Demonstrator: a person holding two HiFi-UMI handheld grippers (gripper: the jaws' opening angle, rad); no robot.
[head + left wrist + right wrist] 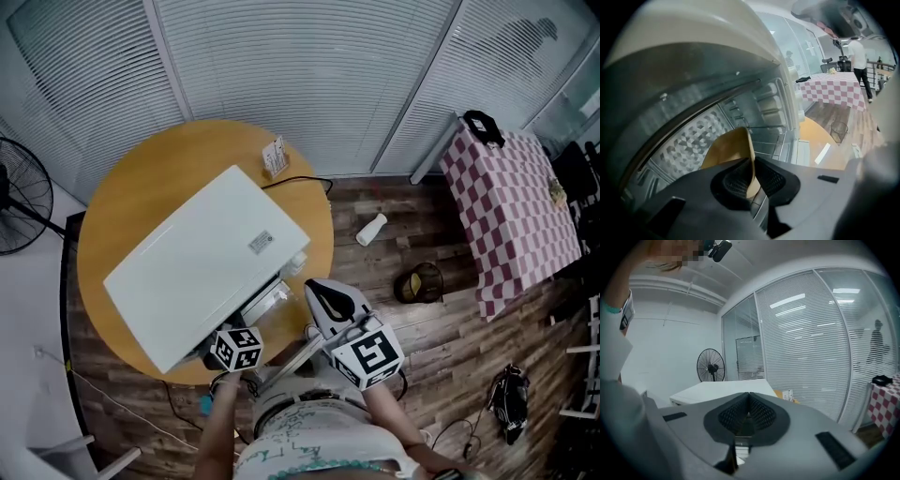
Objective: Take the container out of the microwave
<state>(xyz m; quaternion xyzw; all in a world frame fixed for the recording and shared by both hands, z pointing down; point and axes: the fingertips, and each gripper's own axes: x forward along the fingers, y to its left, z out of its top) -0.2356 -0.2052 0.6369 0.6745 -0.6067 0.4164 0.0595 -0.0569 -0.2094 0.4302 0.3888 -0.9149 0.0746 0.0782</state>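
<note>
The person's patterned shirt [309, 441] fills the bottom edge of the head view, and just above it both hands hold their tools out toward a white microwave [202, 258] on a round wooden bench [141, 178]. The left gripper [752, 176] reaches into the microwave's open cavity. Its own view shows the two ribbed pads [736, 180] closed on the thin rim of a tan container [729, 147], the wall pinched between them. The container sits inside the cavity, in front of a cube-patterned panel, with its base hidden behind the jaws. The right gripper [321, 291] hangs outside, just beside the corner of the microwave nearest the person and over the bench edge. In its own view its jaws meet at the tip with nothing between them, and it looks across the microwave's flat top. A small card stand [275, 157] sits on the bench beyond the microwave, near the white blinds [328, 66]. On the wooden floor [441, 328] a white bottle [371, 229] lies on its side and a wire basket [419, 283] stands close by. Further right a red-and-white checked cloth [511, 211] covers a table. A black standing fan [19, 202] is at the far left.
</note>
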